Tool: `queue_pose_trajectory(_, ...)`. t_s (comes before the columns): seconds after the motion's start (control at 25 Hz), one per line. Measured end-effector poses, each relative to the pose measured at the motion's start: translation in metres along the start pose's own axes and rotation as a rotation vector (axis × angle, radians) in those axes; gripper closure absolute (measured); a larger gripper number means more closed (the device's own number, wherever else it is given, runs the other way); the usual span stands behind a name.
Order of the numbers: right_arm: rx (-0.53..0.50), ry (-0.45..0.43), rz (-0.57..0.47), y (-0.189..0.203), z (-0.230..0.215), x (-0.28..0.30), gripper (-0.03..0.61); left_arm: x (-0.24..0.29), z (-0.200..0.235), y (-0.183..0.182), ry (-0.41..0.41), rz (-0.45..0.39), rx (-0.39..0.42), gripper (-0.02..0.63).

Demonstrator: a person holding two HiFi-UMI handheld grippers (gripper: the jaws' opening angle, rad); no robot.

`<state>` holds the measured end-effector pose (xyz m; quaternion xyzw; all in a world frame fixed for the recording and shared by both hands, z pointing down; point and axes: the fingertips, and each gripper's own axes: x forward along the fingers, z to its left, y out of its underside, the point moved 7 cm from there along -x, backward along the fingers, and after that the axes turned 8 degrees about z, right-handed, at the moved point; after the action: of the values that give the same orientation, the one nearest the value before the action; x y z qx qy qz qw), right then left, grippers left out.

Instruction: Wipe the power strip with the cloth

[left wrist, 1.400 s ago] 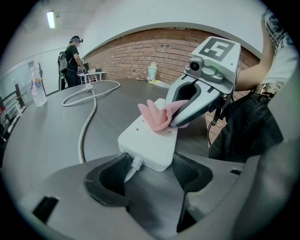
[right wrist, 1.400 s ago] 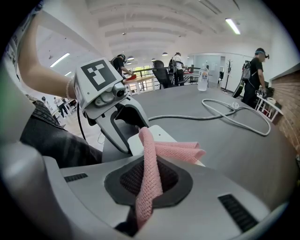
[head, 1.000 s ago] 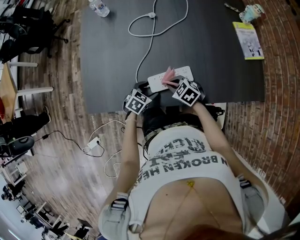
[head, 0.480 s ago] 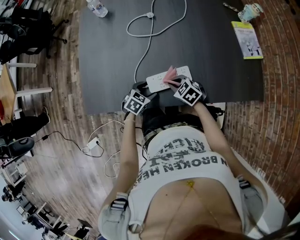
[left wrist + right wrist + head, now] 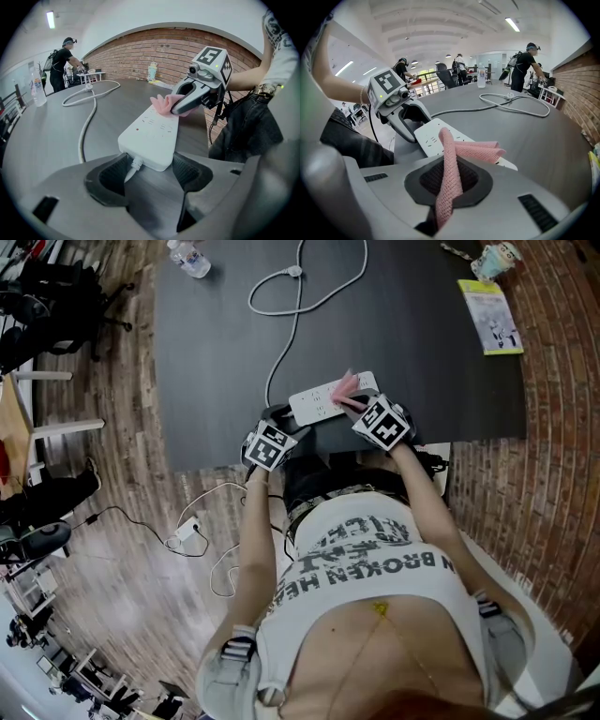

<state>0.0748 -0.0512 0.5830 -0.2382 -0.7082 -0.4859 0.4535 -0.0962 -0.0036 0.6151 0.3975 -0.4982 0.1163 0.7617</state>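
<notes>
Dark bench [image 5: 216, 352] carries the white power strip [image 5: 319, 401] near its front edge, cord end pinched by the left hand-held gripper [image 5: 147, 168], while the right hand-held gripper [image 5: 449, 180] clamps the pink cloth [image 5: 478, 151] against the other end — wiping looks under way, not finished.

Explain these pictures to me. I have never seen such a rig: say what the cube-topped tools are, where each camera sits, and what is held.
A person holds a two-jaw gripper in each hand; the marker cubes are parts of those grippers. The top-down picture comes from a camera on the person's head. The other two come from cameras riding on the grippers, looking along their jaws. On the dark grey table lies a white power strip. The left gripper clamps the strip's cable end. The right gripper pinches a pink mesh cloth that rests on the strip's other end.
</notes>
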Motion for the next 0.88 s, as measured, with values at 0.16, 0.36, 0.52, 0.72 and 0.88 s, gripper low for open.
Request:
queue_pose_trajectory(0.16, 0.000, 0.002, -0.006, 0.000, 0.000, 0.000, 0.563, 0.001, 0.000, 0.000, -0.001, -0.001, -0.001, 0.328)
queue_pose_trajectory(0.36, 0.009, 0.024, 0.002, 0.005, -0.005, -0.003, 0.563, 0.000, 0.001, 0.000, 0.000, -0.001, 0.000, 0.328)
queue_pose_trajectory(0.52, 0.042, 0.046, -0.005, 0.013, -0.013, -0.008, 0.563, 0.001, 0.001, 0.000, -0.003, -0.007, 0.005, 0.328)
queue_pose_trajectory(0.72, 0.074, 0.076, -0.001, 0.024, -0.021, -0.014, 0.563, 0.002, 0.000, 0.000, 0.001, -0.010, 0.006, 0.328)
queue_pose_trajectory(0.88, 0.102, 0.089, -0.013, 0.028, -0.025, -0.020, 0.562, 0.001, 0.000, 0.000, 0.000, -0.006, 0.002, 0.328)
